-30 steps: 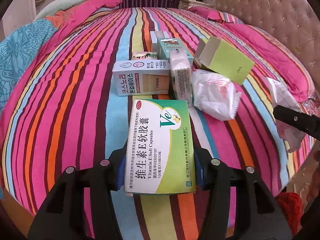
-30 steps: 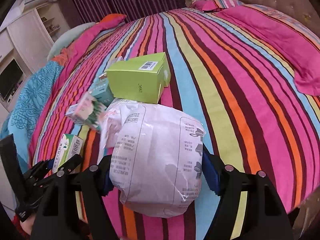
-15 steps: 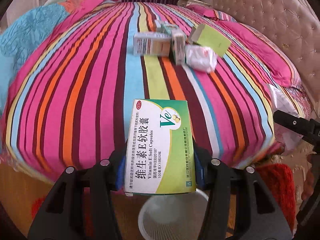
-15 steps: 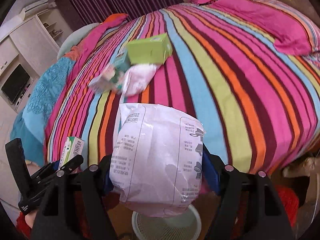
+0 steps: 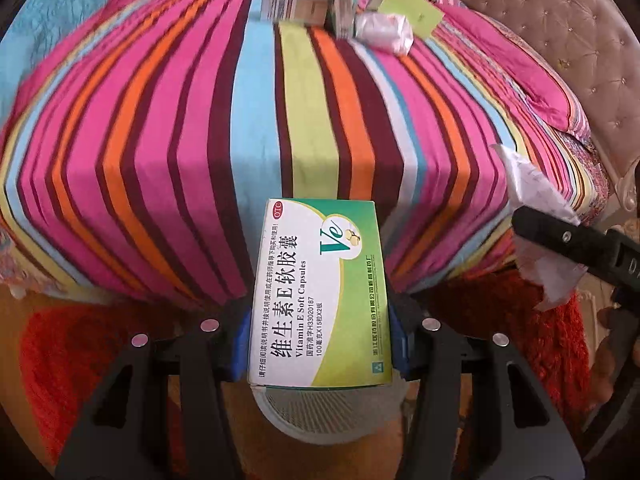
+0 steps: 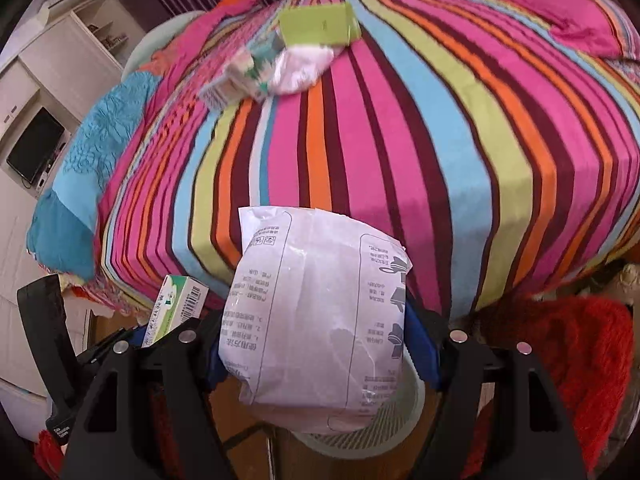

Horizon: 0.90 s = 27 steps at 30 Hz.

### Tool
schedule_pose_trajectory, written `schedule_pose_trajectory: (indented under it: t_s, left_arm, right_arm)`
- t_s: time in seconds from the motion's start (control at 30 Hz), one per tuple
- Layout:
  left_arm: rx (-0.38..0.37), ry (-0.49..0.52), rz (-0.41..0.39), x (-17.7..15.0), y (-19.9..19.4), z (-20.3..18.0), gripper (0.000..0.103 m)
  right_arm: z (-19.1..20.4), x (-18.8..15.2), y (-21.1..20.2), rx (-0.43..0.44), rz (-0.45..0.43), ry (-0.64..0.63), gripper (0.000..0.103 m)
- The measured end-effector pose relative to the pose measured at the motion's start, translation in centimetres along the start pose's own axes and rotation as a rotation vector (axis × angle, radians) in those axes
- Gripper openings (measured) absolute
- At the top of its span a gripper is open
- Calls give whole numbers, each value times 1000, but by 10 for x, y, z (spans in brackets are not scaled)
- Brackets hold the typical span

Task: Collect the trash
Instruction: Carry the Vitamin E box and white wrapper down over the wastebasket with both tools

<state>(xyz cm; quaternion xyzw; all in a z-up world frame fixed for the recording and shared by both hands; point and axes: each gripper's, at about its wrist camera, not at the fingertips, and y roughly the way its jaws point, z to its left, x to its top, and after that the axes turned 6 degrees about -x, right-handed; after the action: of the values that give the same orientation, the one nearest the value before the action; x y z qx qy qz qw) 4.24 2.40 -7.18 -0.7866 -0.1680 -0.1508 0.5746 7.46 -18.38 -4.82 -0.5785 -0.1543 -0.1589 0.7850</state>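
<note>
From the left wrist camera, the left gripper [image 5: 320,336] has its jaws clamped on the long sides of a green-and-white vitamin E box [image 5: 318,296], printed face up, held off the foot edge of the bed [image 5: 160,152] with its striped cover. Directly under the near end of the box shows the rim of a pale slatted waste basket [image 5: 328,416], standing on a wooden floor beside a red rug [image 5: 80,352]. Far up the bed lies a cluster of remaining trash: a grey-white carton [image 5: 292,4], a small patterned box [image 5: 340,16] just beside it, a crumpled white packet [image 5: 384,30] and a lime-green box [image 5: 408,10]. At the right edge the right gripper [image 5: 576,248] shows side-on with white wrapping in it, and a tufted headboard [image 5: 560,40] stands behind. From the right wrist camera, the right gripper [image 6: 320,344] has its jaws closed on a puffy white plastic pack [image 6: 320,320] printed with grey text, held past the bed's [image 6: 400,140] edge and above the waste basket [image 6: 380,432], whose rim shows beneath the pack. To the left, the left gripper [image 6: 160,328] carries the vitamin E box [image 6: 176,308] edge-on, barcode showing. Up the bed lie the lime-green box [image 6: 320,26], the white packet [image 6: 304,64] touching it, and blurred patterned boxes [image 6: 240,76]. A red rug [image 6: 572,352] lies at right, and white cabinets with a dark screen [image 6: 36,144] stand at left.
</note>
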Motion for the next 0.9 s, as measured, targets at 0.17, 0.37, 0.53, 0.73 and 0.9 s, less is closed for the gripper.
schedule_pose_trajectory:
  t_s: [0.17,0.37,0.53,0.73,0.9]
  left_arm:
    - [4,-49,70,-15,16,9,52]
    - [-5,-103,181,-31,43,18,52]
    - [-27,-148,273,-42,64,27,52]
    - [-42,-224,398,-59,97,38,52]
    - [-48,-294,490,-70,119,45,52]
  right_arm:
    - [2,-23,20,16,100,27,68]
    - [3,-43,51,-11,229,52,68]
    - [-4,-52,78,-30,315,95,68]
    - [-10,-67,111,-16,437,154,68]
    - [-22,-73,131,-27,503,222,68]
